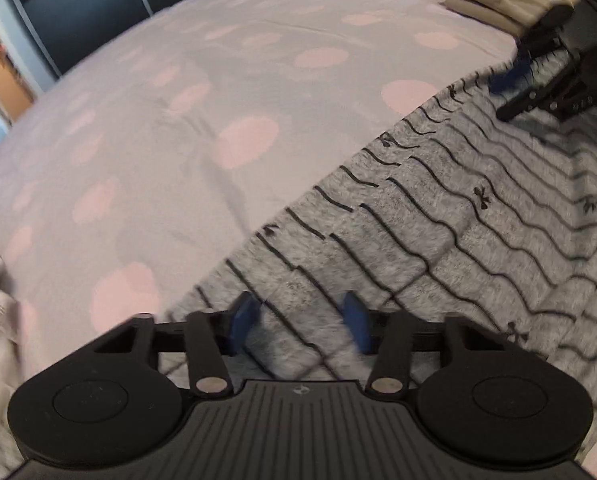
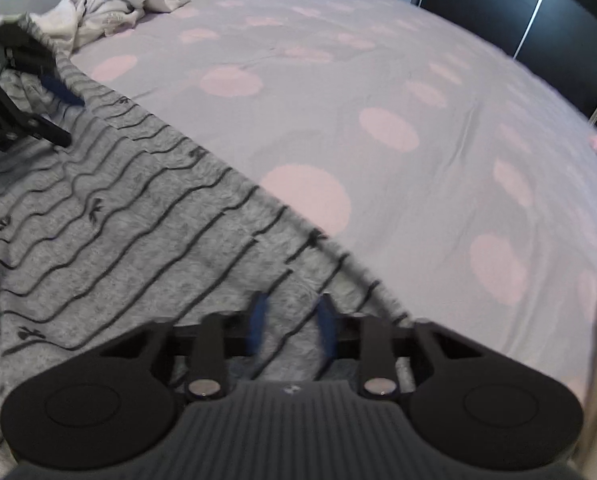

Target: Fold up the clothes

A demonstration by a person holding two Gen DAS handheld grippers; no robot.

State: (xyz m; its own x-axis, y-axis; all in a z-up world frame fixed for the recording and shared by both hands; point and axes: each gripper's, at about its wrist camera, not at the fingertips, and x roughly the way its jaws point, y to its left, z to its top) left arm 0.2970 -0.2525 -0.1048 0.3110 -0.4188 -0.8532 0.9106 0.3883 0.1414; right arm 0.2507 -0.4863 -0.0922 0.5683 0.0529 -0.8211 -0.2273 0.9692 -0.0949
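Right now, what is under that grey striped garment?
The grey striped garment lies on the lilac bedsheet with pink dots. Whatever else sits beneath it is covered.

Left gripper [image 1: 300, 322] jaws parted, right gripper [image 2: 292, 326] jaws parted, both angled low, well apart

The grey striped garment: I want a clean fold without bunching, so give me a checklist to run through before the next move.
1. Left gripper over the grey striped garment: ok.
2. Right gripper over the same garment's edge: ok.
3. Fingers closed on fabric: cannot tell; both pairs show a gap, the image is blurred.
4. Garment flat: not ok, wavy creases across it.
5. Bedsheet beyond the edge bare for folding: ok.
6. White crumpled clothes apart from the garment: ok.
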